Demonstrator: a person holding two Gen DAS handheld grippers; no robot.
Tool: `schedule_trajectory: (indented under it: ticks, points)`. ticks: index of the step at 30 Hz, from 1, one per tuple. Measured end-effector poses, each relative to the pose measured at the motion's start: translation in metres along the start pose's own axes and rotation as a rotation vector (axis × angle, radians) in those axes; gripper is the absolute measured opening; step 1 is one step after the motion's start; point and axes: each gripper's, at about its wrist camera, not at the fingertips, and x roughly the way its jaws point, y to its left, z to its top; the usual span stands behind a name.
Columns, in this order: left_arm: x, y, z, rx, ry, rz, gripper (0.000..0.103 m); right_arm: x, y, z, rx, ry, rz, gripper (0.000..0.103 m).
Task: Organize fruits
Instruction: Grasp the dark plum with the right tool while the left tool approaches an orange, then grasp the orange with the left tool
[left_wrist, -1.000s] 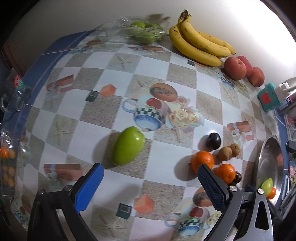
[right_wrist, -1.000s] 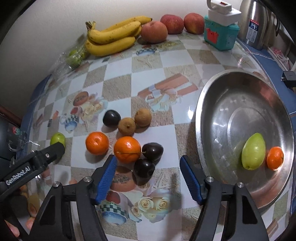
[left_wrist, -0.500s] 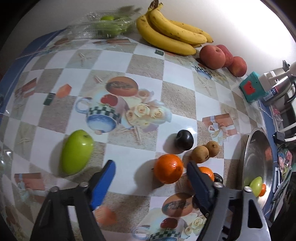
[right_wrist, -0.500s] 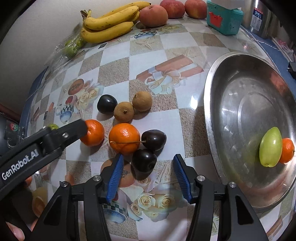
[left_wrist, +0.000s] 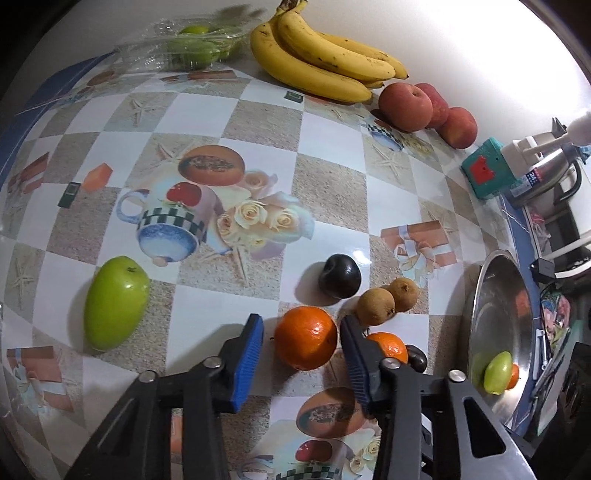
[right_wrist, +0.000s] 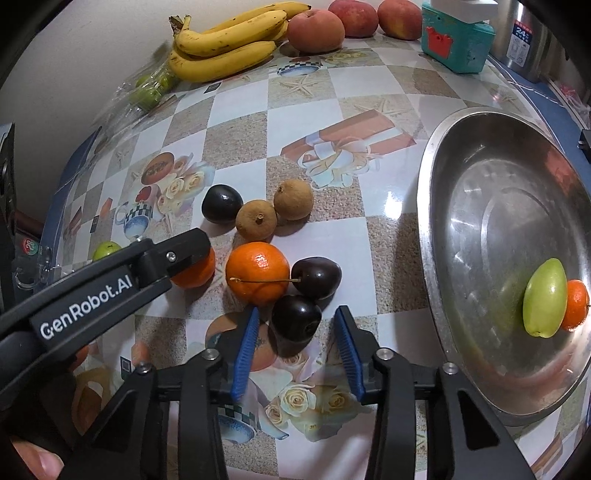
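In the left wrist view an orange (left_wrist: 306, 338) lies on the table between the blue pads of my left gripper (left_wrist: 301, 321). The jaws are closing; a gap still shows at the left pad. In the right wrist view my right gripper (right_wrist: 298, 312) straddles a dark plum (right_wrist: 295, 321), its jaws closing with gaps on both sides. Just beyond it lie a second orange (right_wrist: 258, 273) and another plum (right_wrist: 316, 277). The steel bowl (right_wrist: 424, 221) at the right holds a green fruit (right_wrist: 545, 297) and a small orange (right_wrist: 576, 304).
A large green fruit (left_wrist: 116, 302) lies at the left. A third plum (left_wrist: 340, 275) and two brown fruits (left_wrist: 376, 306) sit behind the oranges. Bananas (left_wrist: 325, 62), peaches (left_wrist: 406, 107), bagged green fruit (left_wrist: 188, 44), a teal box (left_wrist: 484, 171) and a kettle (left_wrist: 554, 173) line the far edge.
My left gripper has swung right, away from the large green fruit and over the orange, and its jaws have narrowed. The right gripper's jaws have narrowed around the dark plum.
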Motion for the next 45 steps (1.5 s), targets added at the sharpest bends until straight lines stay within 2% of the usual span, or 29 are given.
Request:
schedule_trajectory:
  ticks: [4,8,20,33,45]
  points:
    - [-0.001,0.001,0.0,-0.006,0.003,-0.014,0.038,0.0,0.001,0.0,-0.001,0.0,0.008,0.031]
    - [-0.004,0.004,0.0,-0.023,-0.002,-0.03,0.037,-0.001,0.0,-0.001,0.0,-0.003,0.008,0.028]
    - [-0.029,0.004,0.005,-0.029,-0.062,-0.04,0.037,-0.011,-0.001,-0.002,0.003,-0.021,0.022,0.028]
    - [-0.055,0.004,0.008,-0.033,-0.123,-0.026,0.037,-0.037,-0.003,-0.001,0.035,-0.082,0.067,0.028]
    - [-0.065,-0.018,0.01,-0.004,-0.14,-0.022,0.037,-0.058,-0.023,0.007,0.111,-0.145,0.056,0.028]
